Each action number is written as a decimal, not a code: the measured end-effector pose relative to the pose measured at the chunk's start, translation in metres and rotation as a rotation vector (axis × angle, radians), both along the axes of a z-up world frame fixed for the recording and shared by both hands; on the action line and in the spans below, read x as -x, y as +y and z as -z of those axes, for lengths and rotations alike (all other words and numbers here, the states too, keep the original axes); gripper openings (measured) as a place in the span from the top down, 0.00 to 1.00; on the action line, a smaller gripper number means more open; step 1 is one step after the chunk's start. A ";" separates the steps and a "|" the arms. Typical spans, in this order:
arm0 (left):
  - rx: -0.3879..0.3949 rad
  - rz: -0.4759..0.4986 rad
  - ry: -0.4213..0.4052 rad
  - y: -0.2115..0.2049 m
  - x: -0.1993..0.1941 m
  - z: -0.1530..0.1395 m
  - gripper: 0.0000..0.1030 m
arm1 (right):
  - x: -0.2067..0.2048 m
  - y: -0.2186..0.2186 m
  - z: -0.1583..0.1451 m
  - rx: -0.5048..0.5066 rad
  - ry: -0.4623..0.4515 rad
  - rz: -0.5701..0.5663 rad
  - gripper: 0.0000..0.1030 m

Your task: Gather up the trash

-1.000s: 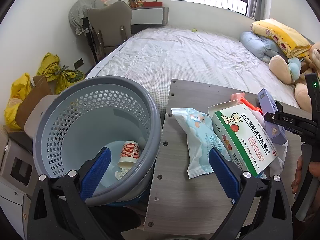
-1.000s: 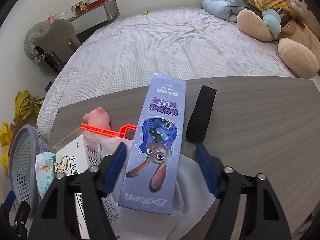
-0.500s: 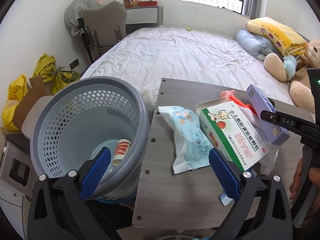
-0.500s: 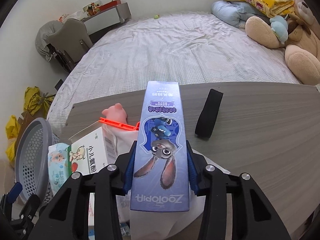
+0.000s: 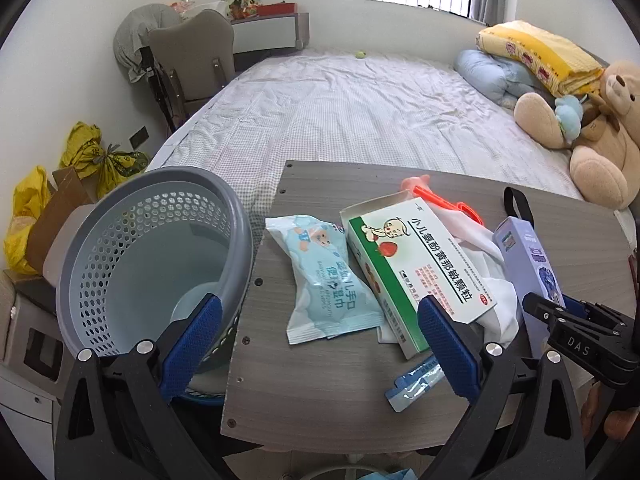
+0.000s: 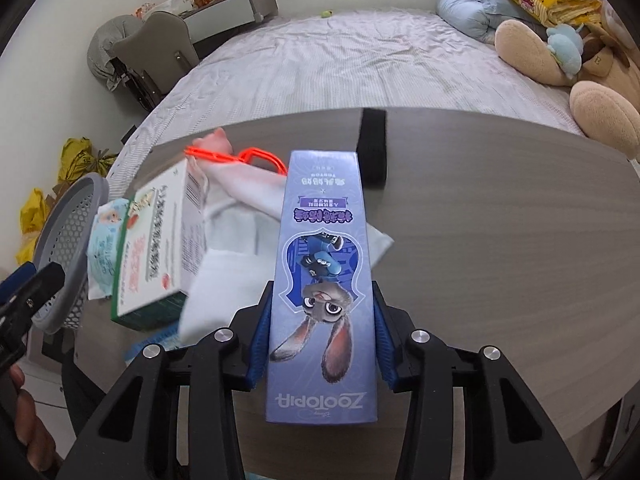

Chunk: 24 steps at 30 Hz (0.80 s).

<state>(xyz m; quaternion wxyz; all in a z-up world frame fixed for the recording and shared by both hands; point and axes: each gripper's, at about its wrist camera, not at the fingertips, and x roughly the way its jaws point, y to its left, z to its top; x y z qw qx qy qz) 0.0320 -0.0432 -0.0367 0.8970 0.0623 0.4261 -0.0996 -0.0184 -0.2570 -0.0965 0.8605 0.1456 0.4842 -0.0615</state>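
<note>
The right gripper (image 6: pixel 322 344) was clamped on the purple Zootopia box (image 6: pixel 323 280), its blue pads pressed against both long sides, with the box's far end pointing toward the bed. From the blur around it, the box seemed lifted clear of the table (image 6: pixel 500 240), though I could not be sure.

The left gripper (image 5: pixel 320 344) stood wide and held nothing, hovering near the table edge just right of the grey basket (image 5: pixel 80 264).

Taking the basket as landmark: it sat off the table's left edge, and only a pale disc showed at its bottom, so I could not tell how much trash it held. Just right of it lay the blue wipes packet (image 5: pixel 324 280); further right, the green-and-white medicine box (image 5: pixel 420 264) rested on a white cloth (image 5: pixel 492 284); a small blue sachet (image 5: pixel 416 386) lay nearer the camera.

By my judgement the task was early: 1 item was in hand, and at least 3 items remained on the table.
</note>
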 end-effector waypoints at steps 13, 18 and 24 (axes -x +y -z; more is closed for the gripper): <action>-0.032 0.002 0.011 -0.018 0.008 -0.002 0.06 | -0.012 -0.006 0.003 0.010 -0.028 0.011 0.58; -0.031 0.019 0.039 -0.028 0.008 0.002 0.06 | -0.003 -0.009 -0.001 -0.010 -0.057 0.008 0.59; -0.015 0.003 0.100 -0.039 -0.006 0.009 0.06 | 0.016 -0.016 -0.019 -0.042 -0.105 0.019 0.59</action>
